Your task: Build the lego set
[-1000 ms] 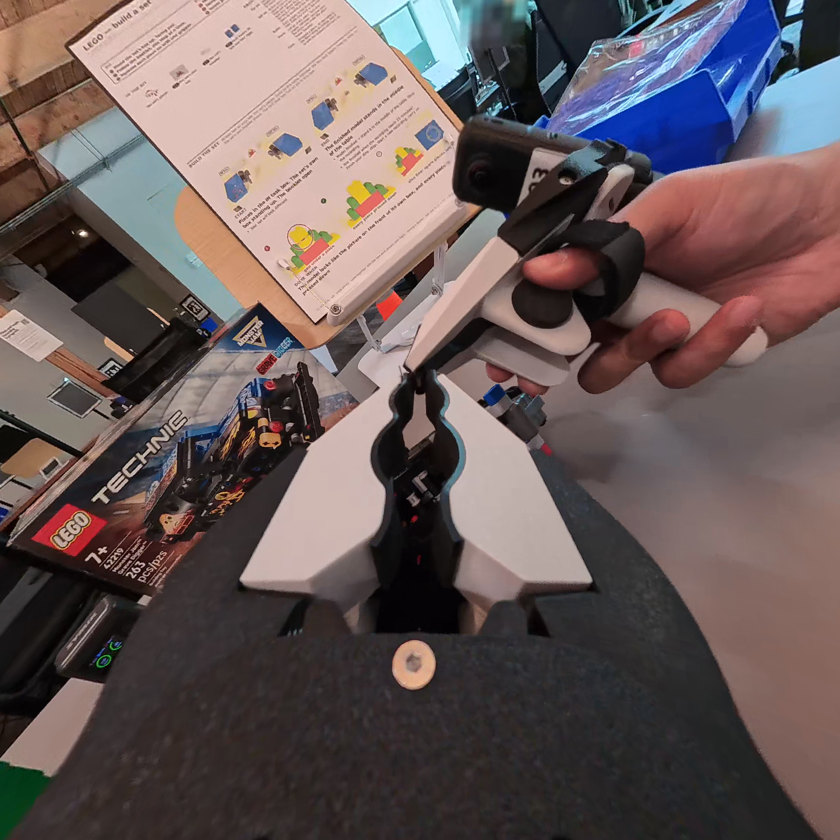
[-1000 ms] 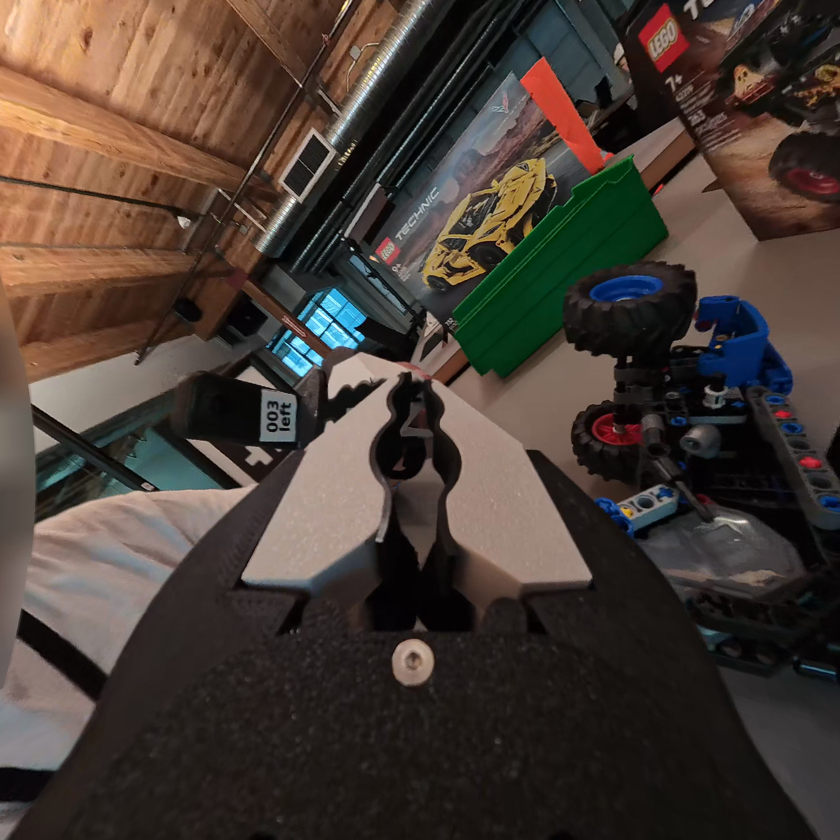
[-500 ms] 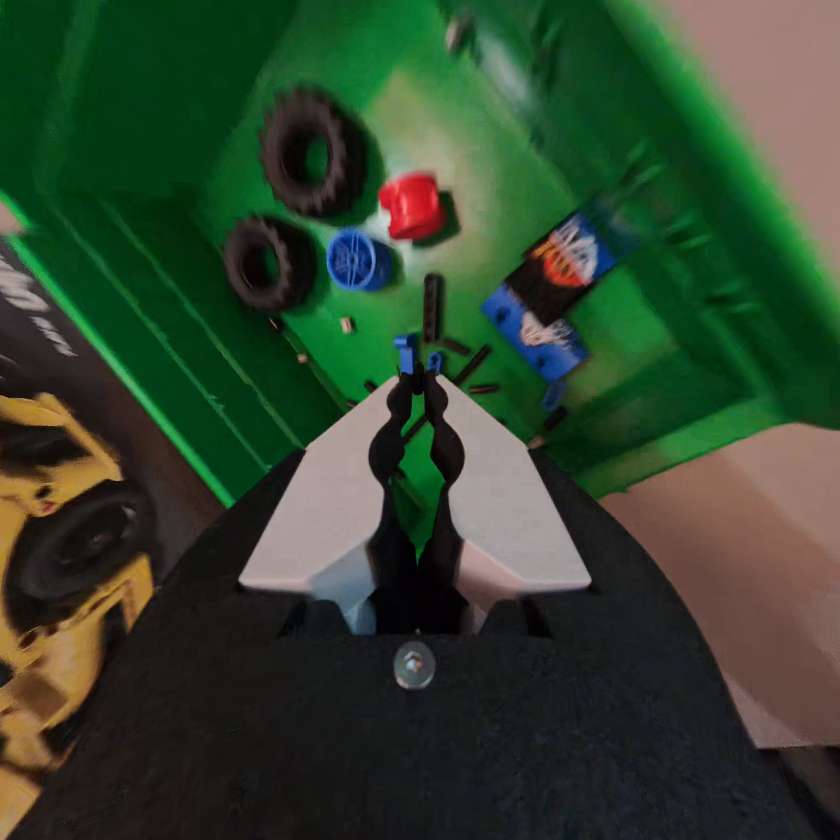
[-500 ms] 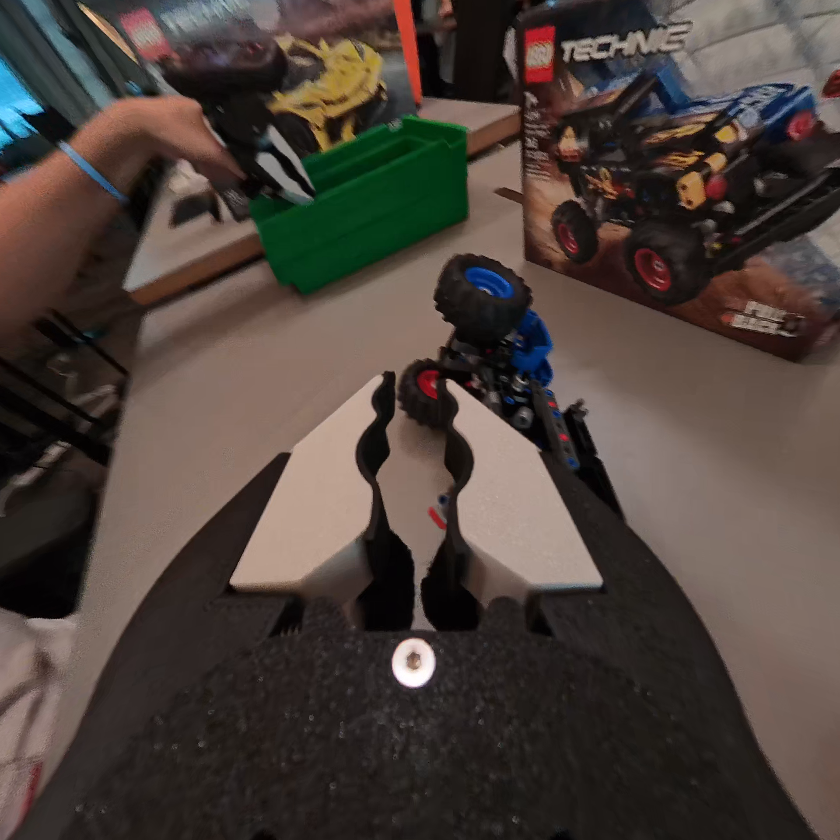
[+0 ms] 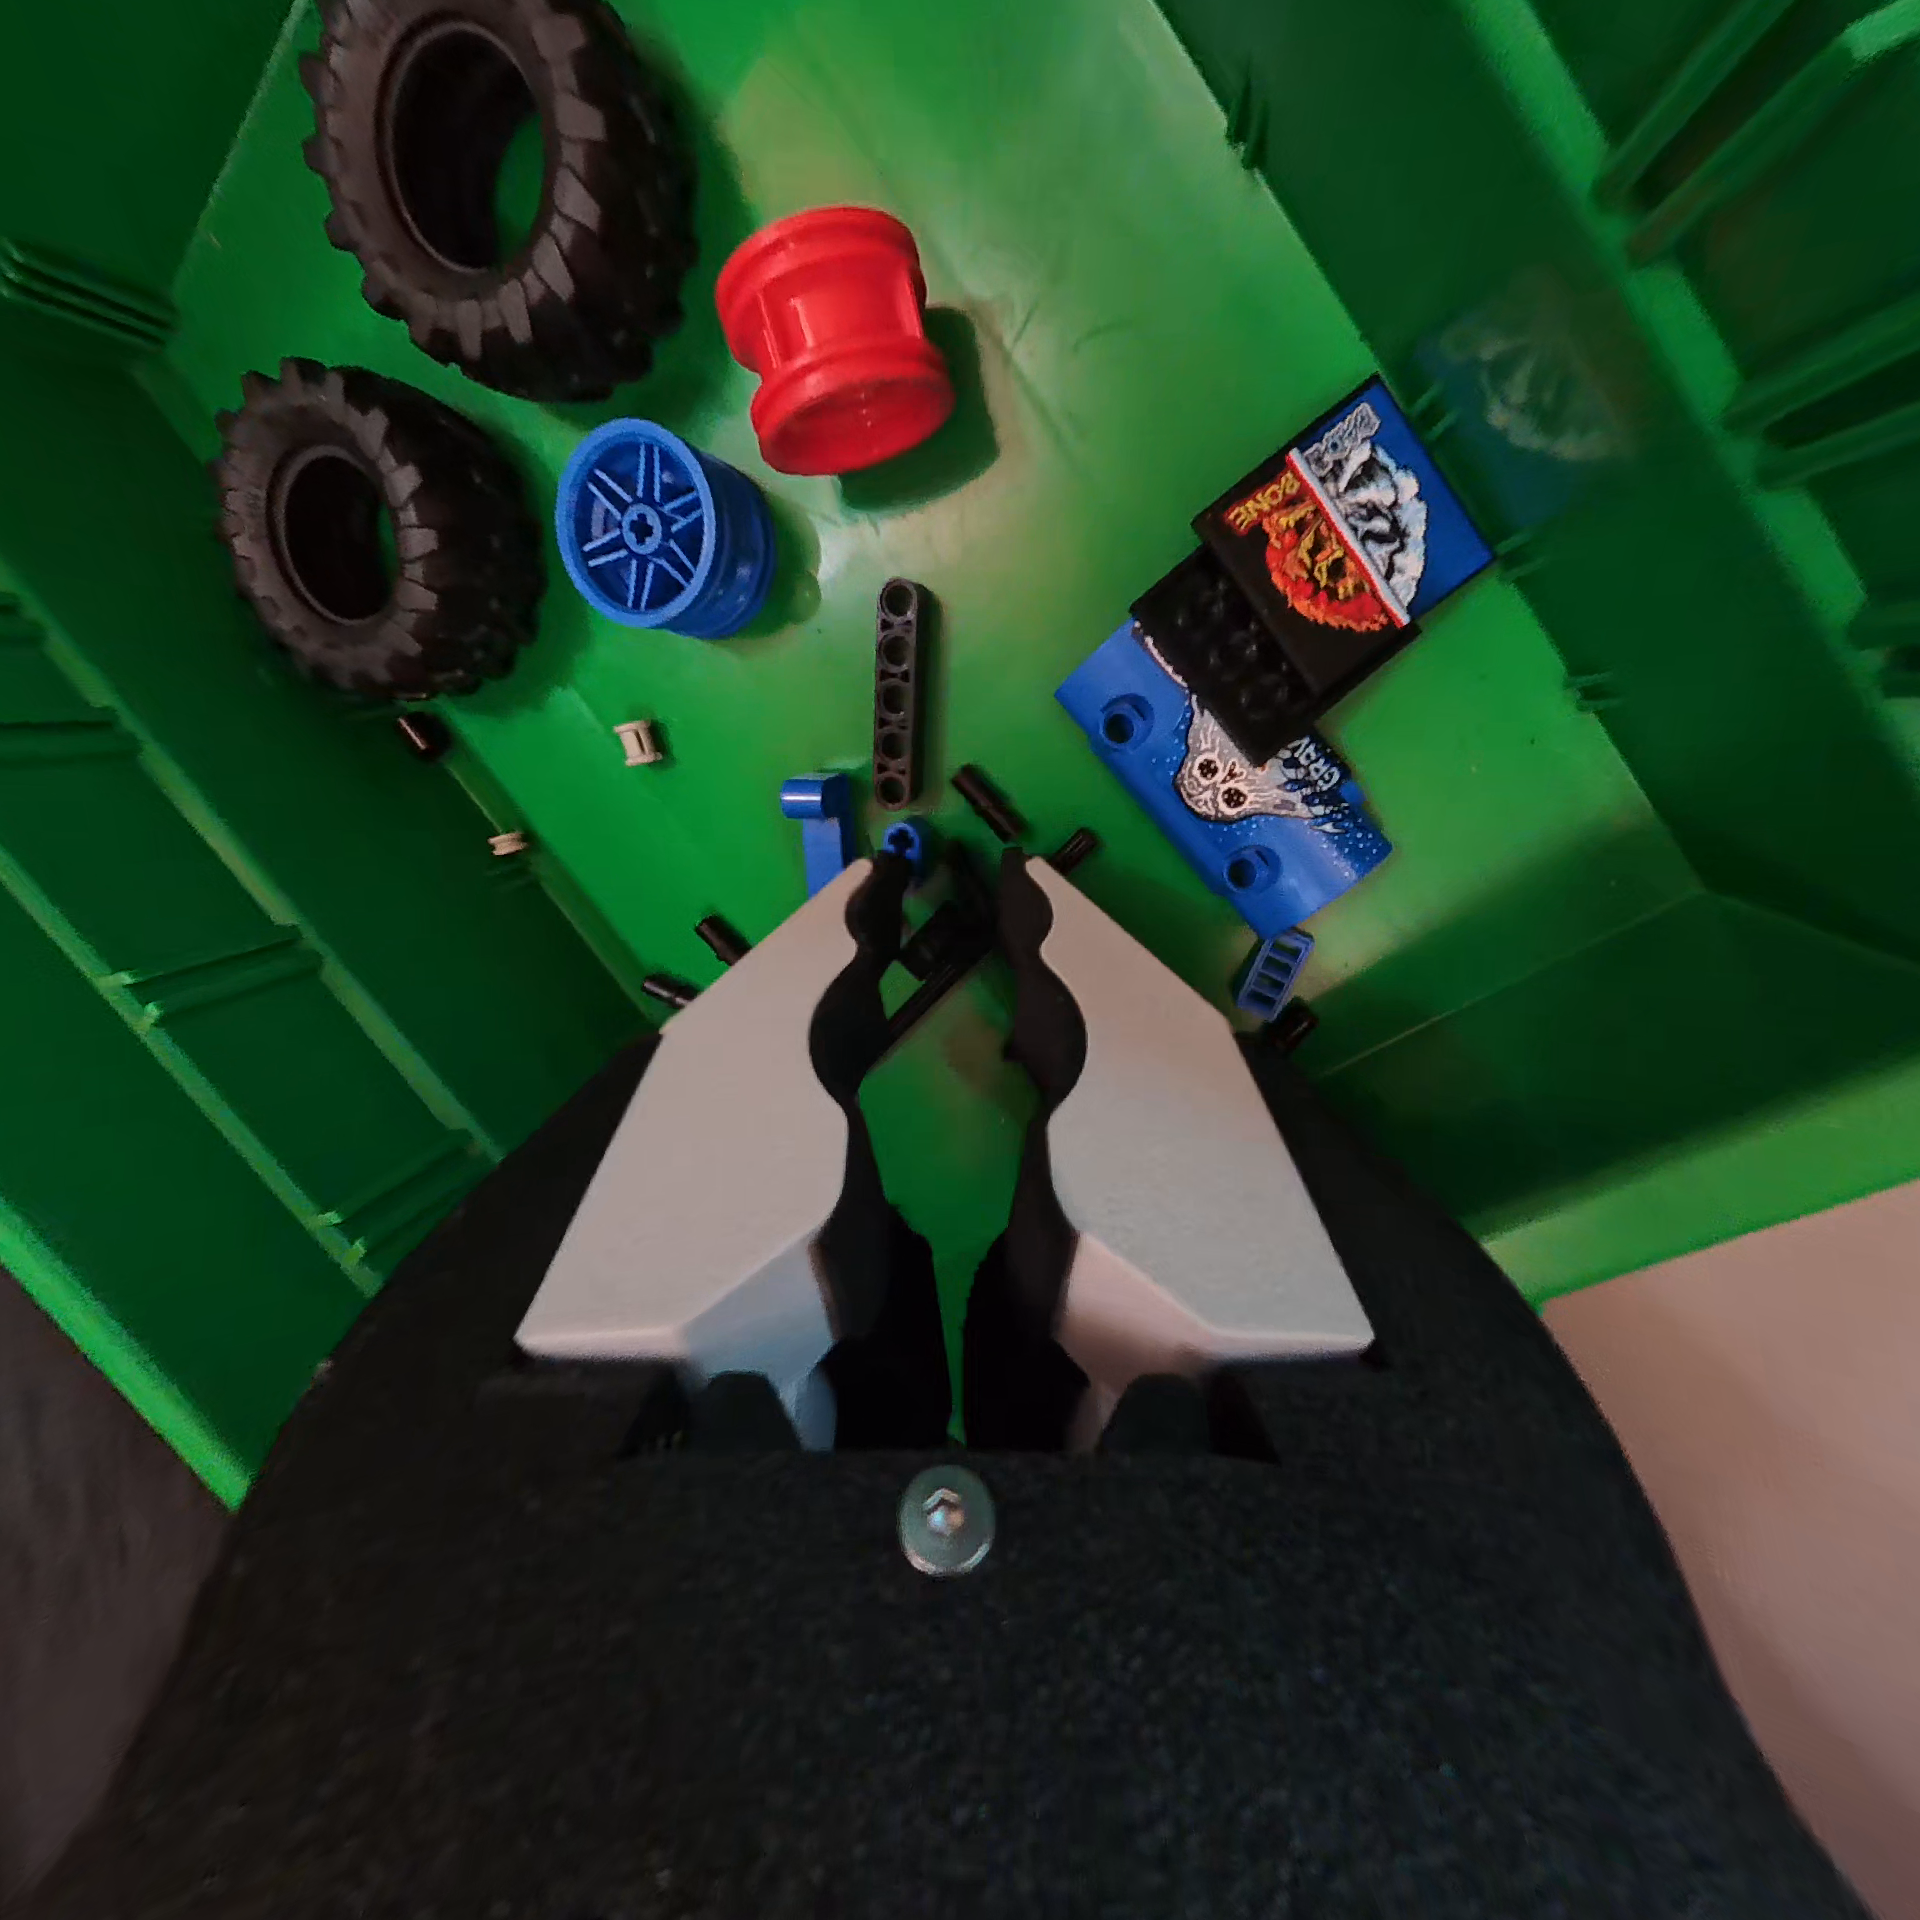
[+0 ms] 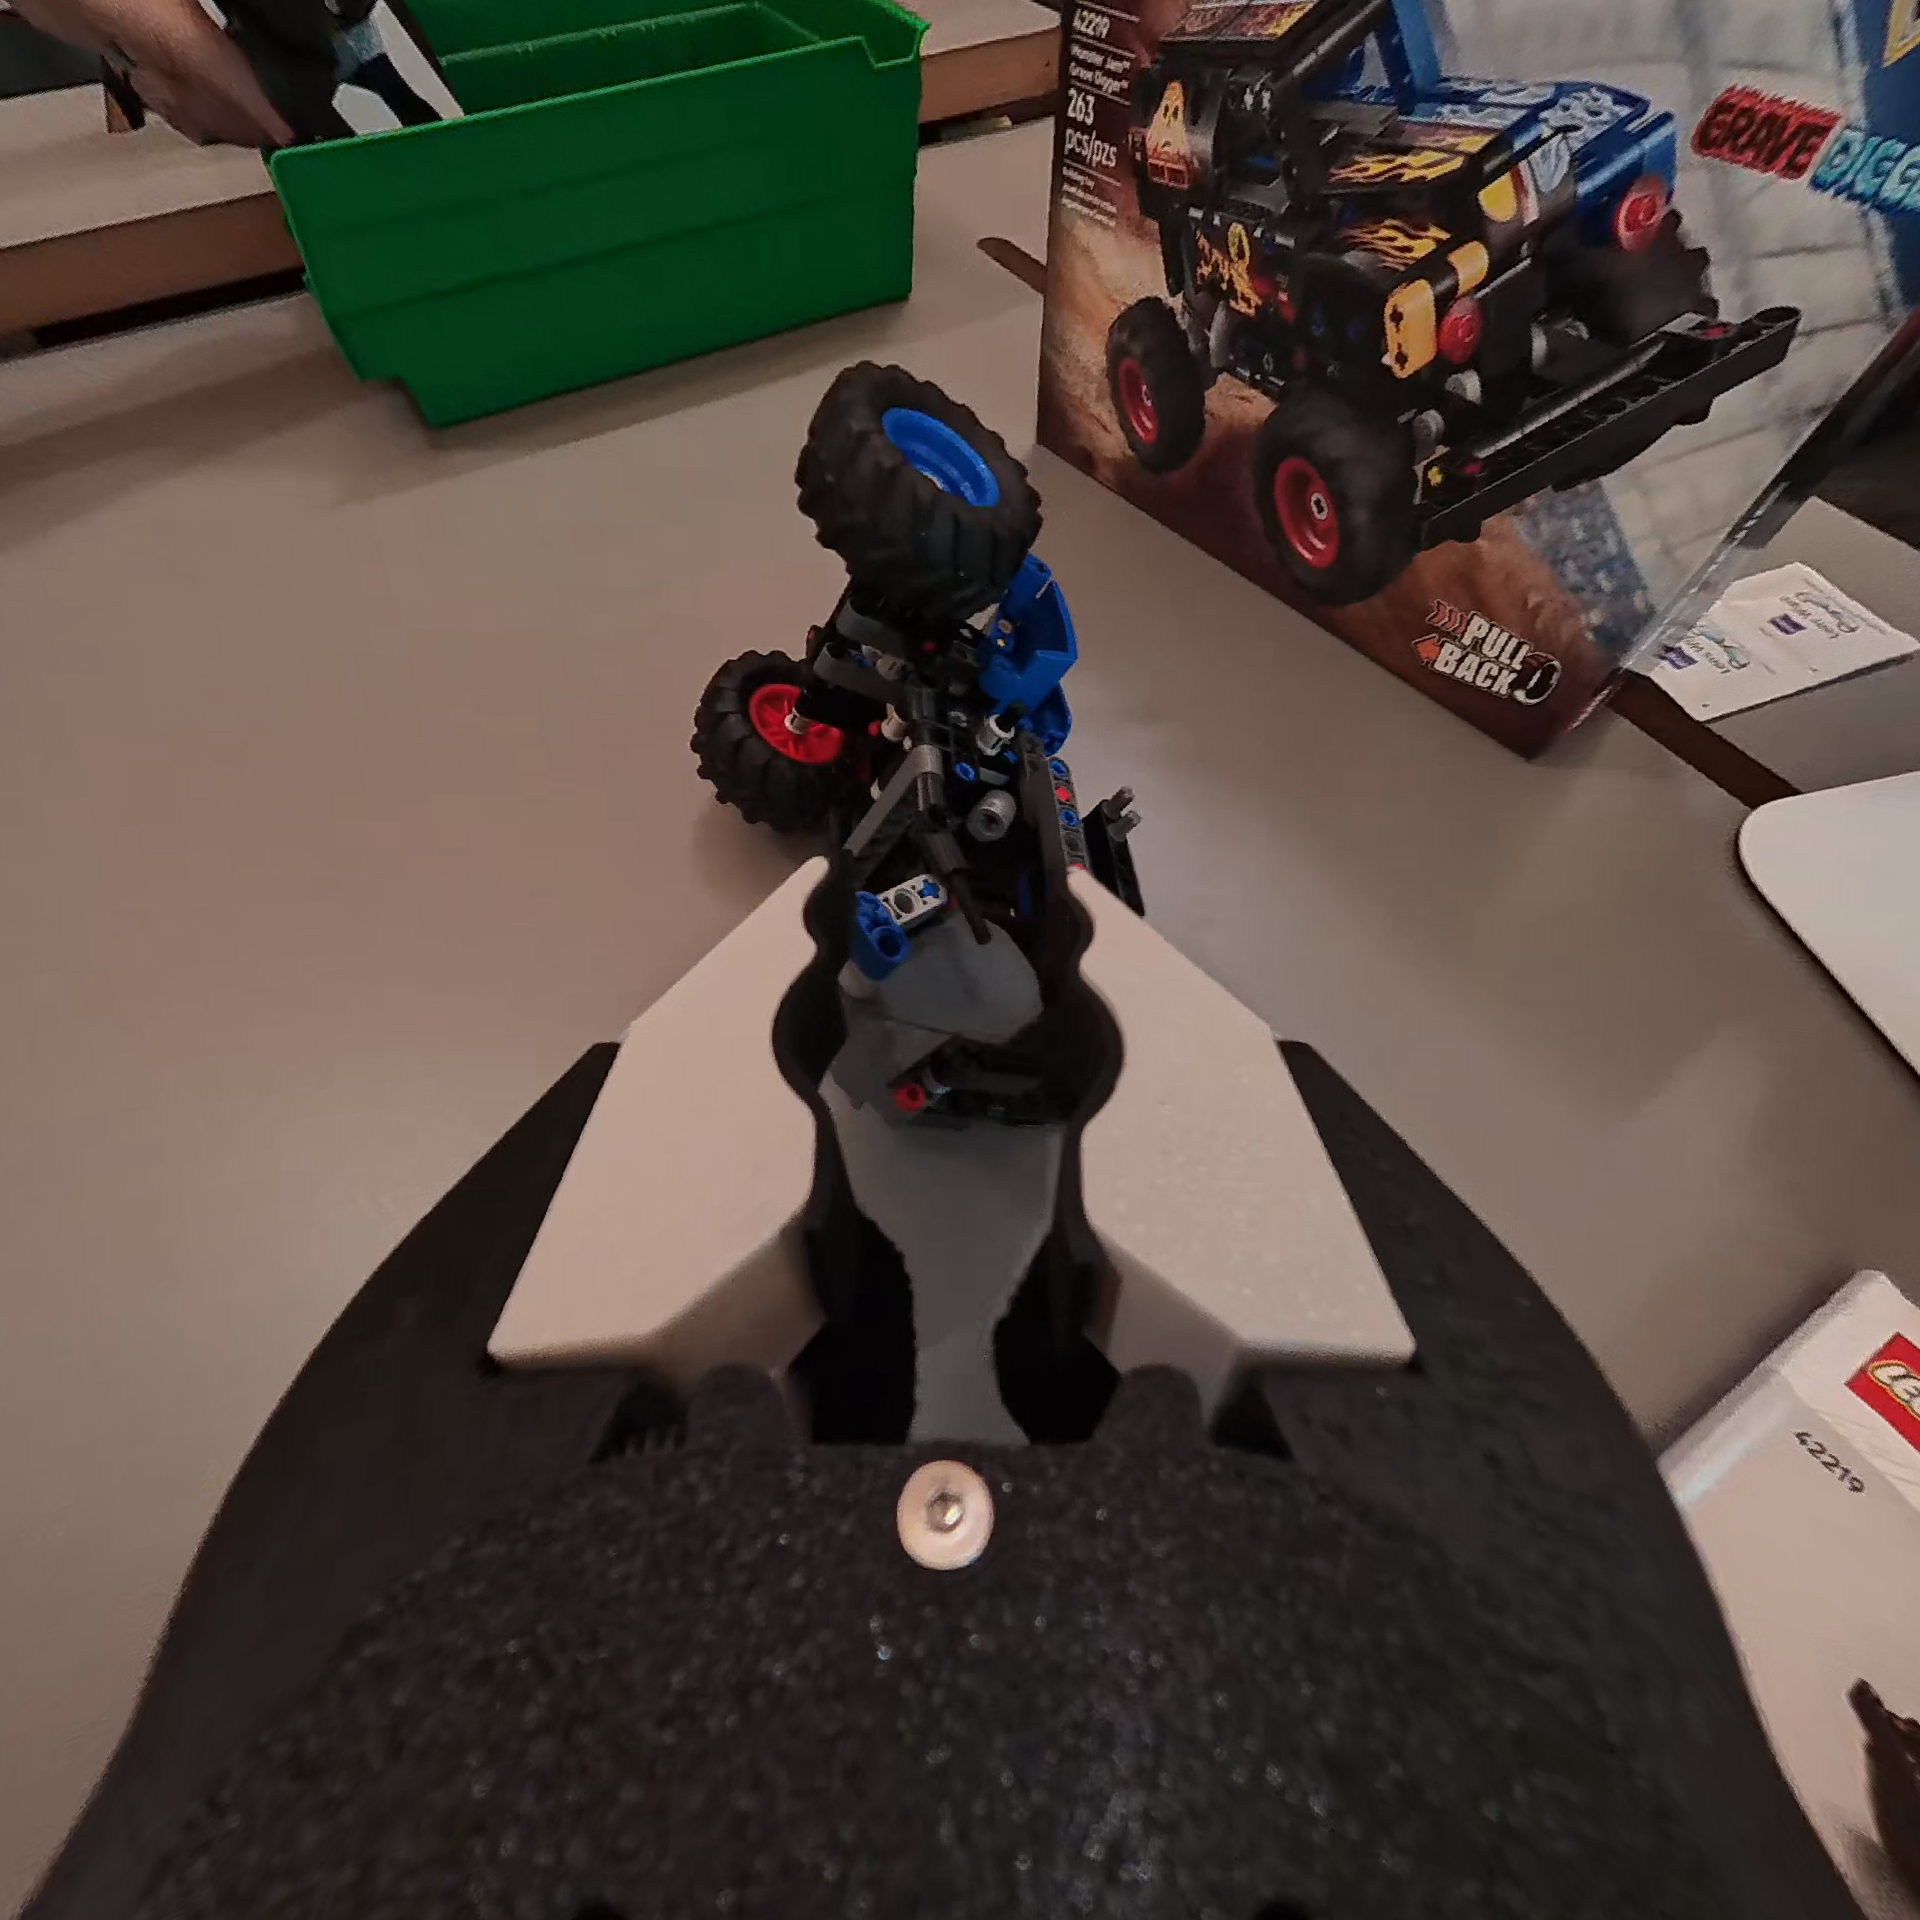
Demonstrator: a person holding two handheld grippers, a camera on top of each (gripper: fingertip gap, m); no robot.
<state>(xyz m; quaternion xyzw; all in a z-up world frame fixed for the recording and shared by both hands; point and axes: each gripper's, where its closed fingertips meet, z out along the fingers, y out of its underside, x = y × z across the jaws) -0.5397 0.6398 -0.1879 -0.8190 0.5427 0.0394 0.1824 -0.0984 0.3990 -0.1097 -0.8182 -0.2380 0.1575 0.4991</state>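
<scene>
My left gripper [image 5: 948, 862] is open, low inside the green bin [image 5: 1558, 1091], with its tips over a small black connector piece [image 5: 940, 951] and a small blue piece [image 5: 902, 840] at the left tip. On the bin floor lie two black tyres [image 5: 488, 187], a red hub [image 5: 836, 338], a blue hub [image 5: 660, 530], a black beam [image 5: 899, 691] and blue stickered panels [image 5: 1226, 790]. My right gripper [image 6: 948, 878] is open, with its fingers on either side of the end of a partly built toy truck [image 6: 935, 665] that lies on its side on the table.
The green bin [image 6: 603, 239] stands at the back left of the grey table, with the left gripper and a hand [image 6: 312, 73] in it. The truck's box [image 6: 1403, 343] stands at the back right. A leaflet [image 6: 1787, 634], a white base [image 6: 1849, 894] and a booklet [image 6: 1829, 1507] lie to the right. The grippers' ends are close to 50 cm from one another. Between my left fingertips and the blue hub [image 5: 660, 530] there is roughly 7 cm.
My left gripper swung from the instruction stand down into the green bin and opened. My right gripper turned toward the truck, came close and opened wider around its end.
</scene>
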